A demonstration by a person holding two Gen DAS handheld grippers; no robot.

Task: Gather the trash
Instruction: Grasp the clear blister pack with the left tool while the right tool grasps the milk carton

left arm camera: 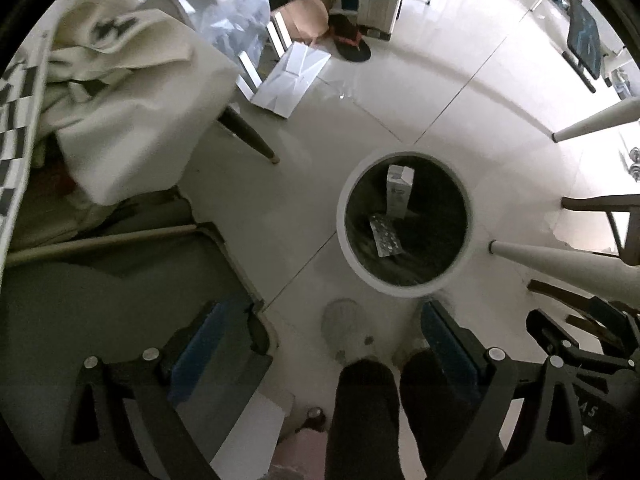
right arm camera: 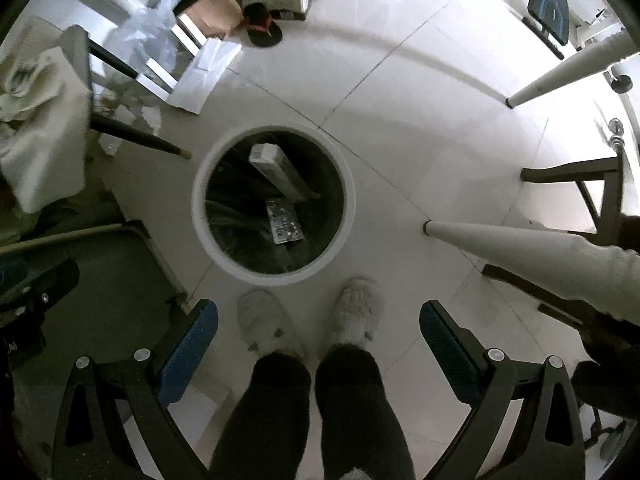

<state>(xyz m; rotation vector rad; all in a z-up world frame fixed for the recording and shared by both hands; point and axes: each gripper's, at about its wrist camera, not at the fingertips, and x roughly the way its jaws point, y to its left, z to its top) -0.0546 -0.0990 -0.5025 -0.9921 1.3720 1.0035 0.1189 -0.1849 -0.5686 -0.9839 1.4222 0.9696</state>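
A round white trash bin (left arm camera: 342,216) with a dark liner stands on the floor below me; it also shows in the right wrist view (right arm camera: 200,216). Inside lie a small white carton (left arm camera: 398,190) (right arm camera: 276,170) and a silver blister pack (left arm camera: 385,236) (right arm camera: 285,226). My left gripper (left arm camera: 320,336) is open and empty, high above the floor, just short of the bin. My right gripper (right arm camera: 319,330) is open and empty too, above the person's feet in front of the bin.
The person's legs and white slippers (right arm camera: 356,312) stand by the bin. A chair with cloth (left arm camera: 132,120) is at the left, white table legs (right arm camera: 520,244) at the right. Flat cardboard (left arm camera: 292,76), boxes and a sandal (left arm camera: 352,42) lie at the back.
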